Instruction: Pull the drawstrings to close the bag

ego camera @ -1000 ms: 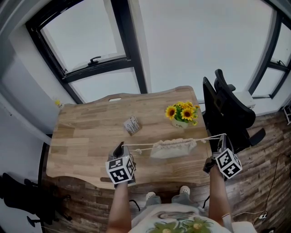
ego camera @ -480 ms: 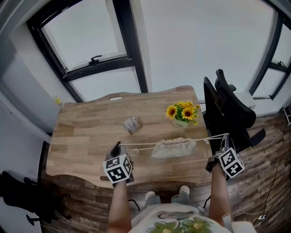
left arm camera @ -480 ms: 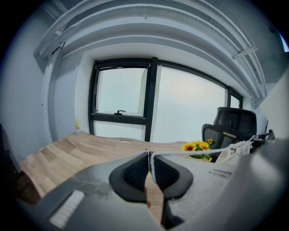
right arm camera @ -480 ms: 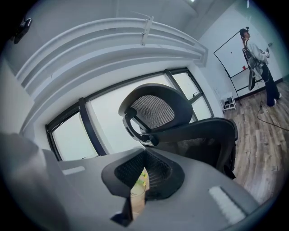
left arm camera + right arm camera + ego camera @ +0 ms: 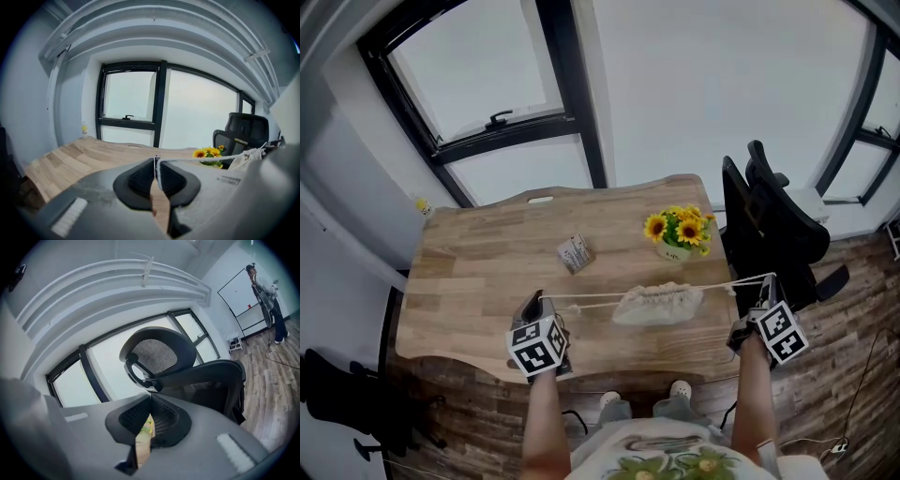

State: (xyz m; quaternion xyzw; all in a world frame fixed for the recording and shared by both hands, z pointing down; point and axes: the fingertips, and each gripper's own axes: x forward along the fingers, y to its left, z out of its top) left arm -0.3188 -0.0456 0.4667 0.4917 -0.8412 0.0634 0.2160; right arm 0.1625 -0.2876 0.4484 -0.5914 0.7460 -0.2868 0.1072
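Note:
A cream drawstring bag (image 5: 659,305) lies on the wooden table (image 5: 469,281) near its front edge, its mouth gathered into folds. One white cord (image 5: 581,298) runs left from it to my left gripper (image 5: 541,299), which is shut on the cord's end. The left gripper view shows this cord (image 5: 197,159) pinched between the black pads (image 5: 143,177) and stretching right to the bag (image 5: 248,157). The other cord (image 5: 731,282) runs right to my right gripper (image 5: 766,281), beyond the table's right edge. The right gripper (image 5: 149,418) has its jaws together; the cord is hidden in that view.
A pot of sunflowers (image 5: 678,234) stands just behind the bag. A small printed packet (image 5: 573,254) lies mid-table. A black office chair (image 5: 769,230) stands at the table's right, close to my right gripper. Windows rise behind the table. A person (image 5: 265,296) stands far off.
My left gripper has moved left along the front edge with its cord. The right gripper has shifted slightly right. The bag stays between them with both cords stretched.

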